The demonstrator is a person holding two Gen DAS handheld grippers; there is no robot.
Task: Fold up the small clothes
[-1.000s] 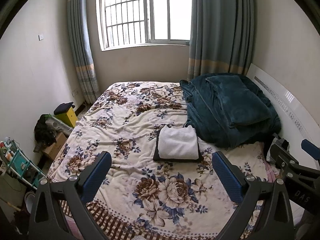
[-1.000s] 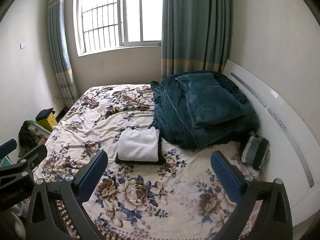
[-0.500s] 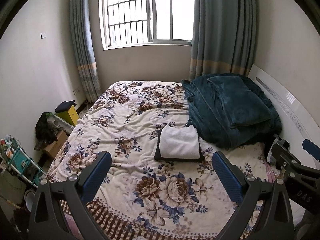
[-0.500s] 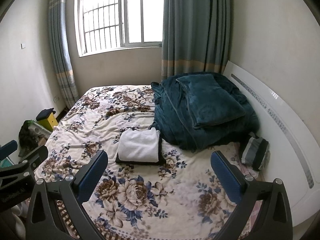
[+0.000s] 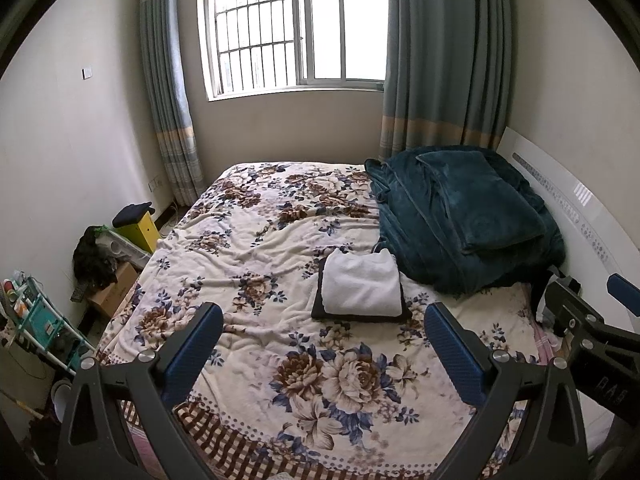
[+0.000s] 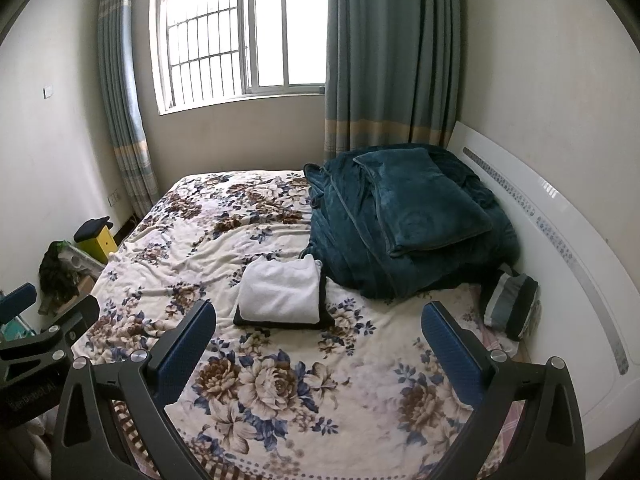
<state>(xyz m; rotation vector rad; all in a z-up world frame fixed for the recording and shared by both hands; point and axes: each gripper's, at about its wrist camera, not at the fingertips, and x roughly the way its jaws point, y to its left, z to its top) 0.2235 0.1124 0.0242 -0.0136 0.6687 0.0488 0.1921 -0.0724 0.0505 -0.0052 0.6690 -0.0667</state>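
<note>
A folded white garment (image 5: 361, 284) lies on top of a folded black garment (image 5: 318, 306) in the middle of the floral bed cover (image 5: 256, 240). The same stack shows in the right wrist view, white piece (image 6: 280, 290) over black piece (image 6: 326, 300). My left gripper (image 5: 324, 344) is open and empty, held well back above the near end of the bed. My right gripper (image 6: 318, 338) is open and empty, likewise held back from the stack. Each gripper shows at the edge of the other's view.
A heaped dark teal blanket (image 5: 460, 216) lies right of the stack against the white headboard (image 5: 580, 216). A grey striped bundle (image 6: 510, 306) sits by the headboard. Boxes, a yellow stool (image 5: 140, 226) and a teal rack (image 5: 36, 320) stand on the floor left of the bed.
Both grippers have drawn back and tilted up slightly, so the stack sits a little farther away. Both stay open and empty. The clothes have not moved.
</note>
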